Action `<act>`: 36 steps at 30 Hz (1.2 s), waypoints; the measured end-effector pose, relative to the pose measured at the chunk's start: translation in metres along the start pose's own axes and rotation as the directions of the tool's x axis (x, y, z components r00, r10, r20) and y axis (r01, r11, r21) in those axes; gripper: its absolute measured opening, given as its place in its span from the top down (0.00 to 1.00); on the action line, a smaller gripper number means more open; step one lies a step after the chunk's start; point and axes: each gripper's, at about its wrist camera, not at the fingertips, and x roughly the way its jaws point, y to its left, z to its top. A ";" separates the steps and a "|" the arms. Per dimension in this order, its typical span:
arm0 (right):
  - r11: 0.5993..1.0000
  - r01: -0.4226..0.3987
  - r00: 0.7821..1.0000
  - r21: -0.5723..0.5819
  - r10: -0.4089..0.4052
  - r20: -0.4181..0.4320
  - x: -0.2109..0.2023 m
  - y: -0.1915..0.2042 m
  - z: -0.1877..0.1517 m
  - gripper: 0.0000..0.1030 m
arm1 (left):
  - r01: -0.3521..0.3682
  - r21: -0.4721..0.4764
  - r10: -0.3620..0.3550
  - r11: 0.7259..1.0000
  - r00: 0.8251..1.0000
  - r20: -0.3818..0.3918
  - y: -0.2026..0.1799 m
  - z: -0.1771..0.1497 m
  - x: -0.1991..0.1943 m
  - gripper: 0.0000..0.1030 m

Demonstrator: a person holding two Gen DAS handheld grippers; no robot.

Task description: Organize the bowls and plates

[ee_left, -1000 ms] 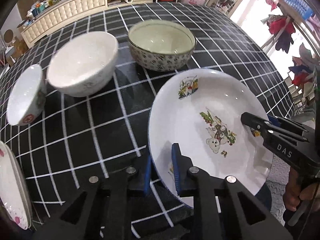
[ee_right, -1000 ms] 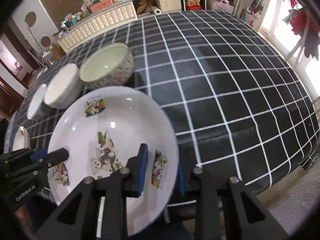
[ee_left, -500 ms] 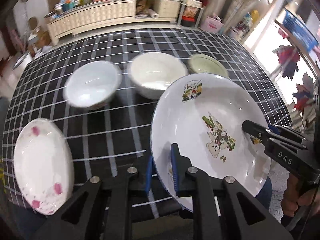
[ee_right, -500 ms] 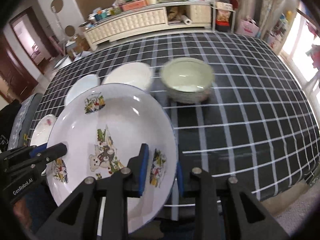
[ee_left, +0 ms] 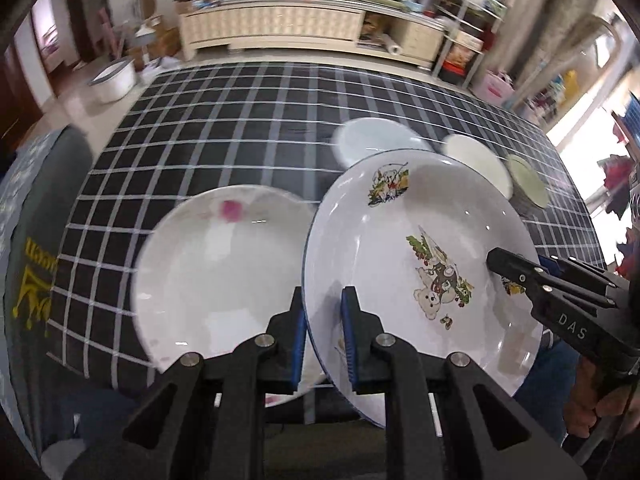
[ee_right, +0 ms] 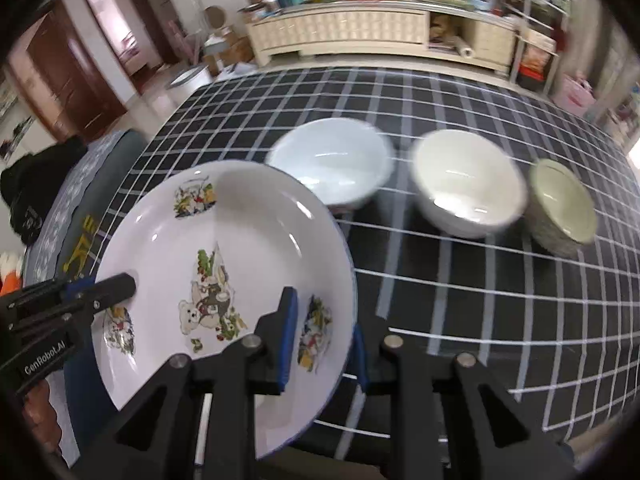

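Both grippers hold a white cartoon-bear plate (ee_left: 420,256) (ee_right: 224,264) in the air above the table's near left part. My left gripper (ee_left: 323,336) is shut on its left rim; my right gripper (ee_right: 323,336) is shut on its right rim. A white plate with pink flowers (ee_left: 224,264) lies on the table just left of and below the held plate. Three bowls stand in a row behind: a bluish-white bowl (ee_right: 332,160), a white bowl (ee_right: 468,180) and a patterned green-lined bowl (ee_right: 560,204).
The table has a black cloth with a white grid (ee_right: 500,304). A grey-blue padded seat (ee_left: 28,216) stands at the table's left end. A cream sideboard (ee_right: 352,28) with clutter runs along the far wall.
Both grippers have carried the bear plate to the left along the table. The bowls now lie to the right, and the pink-flowered plate has come fully into the left wrist view.
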 end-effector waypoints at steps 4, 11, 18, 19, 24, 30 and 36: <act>0.999 -0.018 1.000 -0.049 0.017 -0.026 0.017 0.025 0.007 0.72 | -0.034 -0.060 0.034 0.998 0.999 0.000 0.043 -0.008 -0.005 0.86; 0.994 -0.034 0.997 -0.101 0.028 -0.066 0.042 0.060 0.011 0.72 | -0.059 -0.134 0.058 0.989 0.998 -0.016 0.086 -0.019 -0.005 0.86; 0.992 -0.018 0.995 -0.129 0.005 -0.101 0.060 0.082 0.008 0.72 | -0.058 -0.173 0.050 0.983 0.997 -0.050 0.115 -0.027 0.010 0.86; 0.991 -0.010 0.995 -0.137 -0.003 -0.099 0.061 0.084 0.008 0.72 | -0.057 -0.179 0.048 0.982 0.997 -0.055 0.118 -0.027 0.012 0.86; 0.990 0.006 0.992 -0.142 -0.023 -0.121 0.071 0.084 0.010 0.72 | -0.043 -0.195 0.029 0.980 0.997 -0.073 0.126 -0.027 0.025 0.86; 0.988 0.025 0.991 -0.153 -0.045 -0.125 0.077 0.086 0.011 0.72 | -0.044 -0.188 0.030 0.981 0.996 -0.079 0.126 -0.023 0.034 0.87; 0.988 0.027 0.991 -0.155 -0.046 -0.123 0.081 0.086 0.015 0.72 | -0.041 -0.194 0.028 0.980 0.997 -0.072 0.129 -0.020 0.034 0.87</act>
